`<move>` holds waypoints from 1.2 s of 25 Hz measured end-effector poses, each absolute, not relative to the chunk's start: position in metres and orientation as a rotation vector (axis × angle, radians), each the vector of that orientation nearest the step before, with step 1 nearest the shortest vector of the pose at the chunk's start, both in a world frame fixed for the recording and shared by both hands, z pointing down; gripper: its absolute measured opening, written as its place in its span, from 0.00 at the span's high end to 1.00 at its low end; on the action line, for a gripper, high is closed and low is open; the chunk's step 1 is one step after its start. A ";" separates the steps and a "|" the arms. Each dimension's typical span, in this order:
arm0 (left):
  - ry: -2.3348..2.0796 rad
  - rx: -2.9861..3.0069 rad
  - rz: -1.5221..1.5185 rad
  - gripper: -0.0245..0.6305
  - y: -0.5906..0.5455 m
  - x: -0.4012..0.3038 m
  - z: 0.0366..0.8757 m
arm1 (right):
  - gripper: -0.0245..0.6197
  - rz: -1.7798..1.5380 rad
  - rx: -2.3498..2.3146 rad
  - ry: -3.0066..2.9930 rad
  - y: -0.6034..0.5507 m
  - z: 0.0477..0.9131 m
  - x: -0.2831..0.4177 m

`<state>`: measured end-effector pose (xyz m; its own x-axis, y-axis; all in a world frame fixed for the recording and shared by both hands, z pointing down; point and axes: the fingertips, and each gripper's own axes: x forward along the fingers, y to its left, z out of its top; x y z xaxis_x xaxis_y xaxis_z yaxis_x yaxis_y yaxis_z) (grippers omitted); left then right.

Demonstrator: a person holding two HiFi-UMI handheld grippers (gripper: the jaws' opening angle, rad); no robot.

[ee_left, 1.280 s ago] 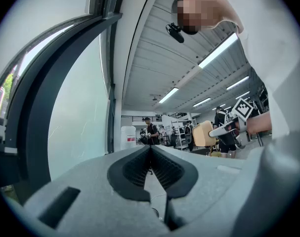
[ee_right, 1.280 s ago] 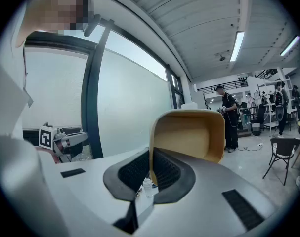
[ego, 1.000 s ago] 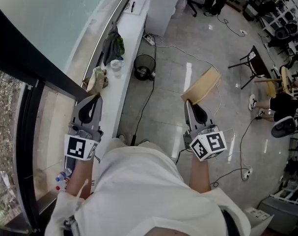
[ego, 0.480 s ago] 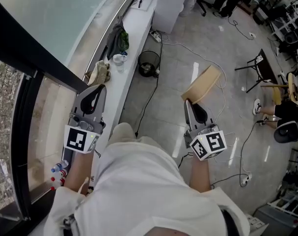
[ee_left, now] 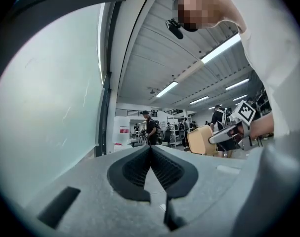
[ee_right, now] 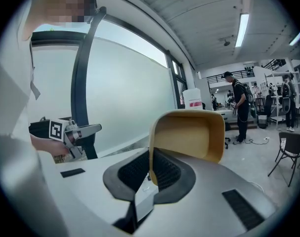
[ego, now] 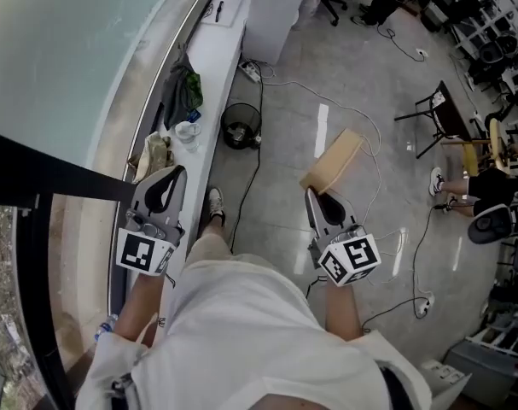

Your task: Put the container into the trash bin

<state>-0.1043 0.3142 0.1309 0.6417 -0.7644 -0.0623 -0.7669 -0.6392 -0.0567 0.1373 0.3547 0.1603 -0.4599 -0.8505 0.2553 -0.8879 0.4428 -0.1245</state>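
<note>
Currently the right gripper's (ee_right: 150, 168) fingers (ee_right: 134, 173) are nearly shut, pinching just the thin rim of the tan container (ee_right: 190, 135), which juts forward in mid-air with nothing under it. With so little held, I judge it could twist or slip out on a jolt. The left gripper's (ee_left: 150, 157) fingers are pressed together on nothing, so it offers no support. The black trash bin (ego: 241, 125) stands well ahead beside the white table (ego: 218, 62). Its mouth looks narrow for the container, and a cable (ego: 257, 171) crosses the floor (ego: 284, 101) nearby.
</note>
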 end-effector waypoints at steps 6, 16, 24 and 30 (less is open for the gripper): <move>1.231 -2.829 0.036 0.94 0.194 -0.101 0.159 | 0.93 0.290 1.461 -2.496 0.217 0.158 0.117; 1.204 -2.911 0.027 0.94 0.084 -0.115 0.172 | 0.93 0.325 1.373 -2.495 0.095 0.160 0.059; 1.218 -2.950 -0.017 0.94 0.051 -0.090 0.175 | 0.93 0.362 1.334 -2.476 0.061 0.176 0.080; 1.293 -2.957 0.003 0.94 0.042 -0.062 0.179 | 0.93 0.356 1.274 -2.447 0.044 0.199 0.109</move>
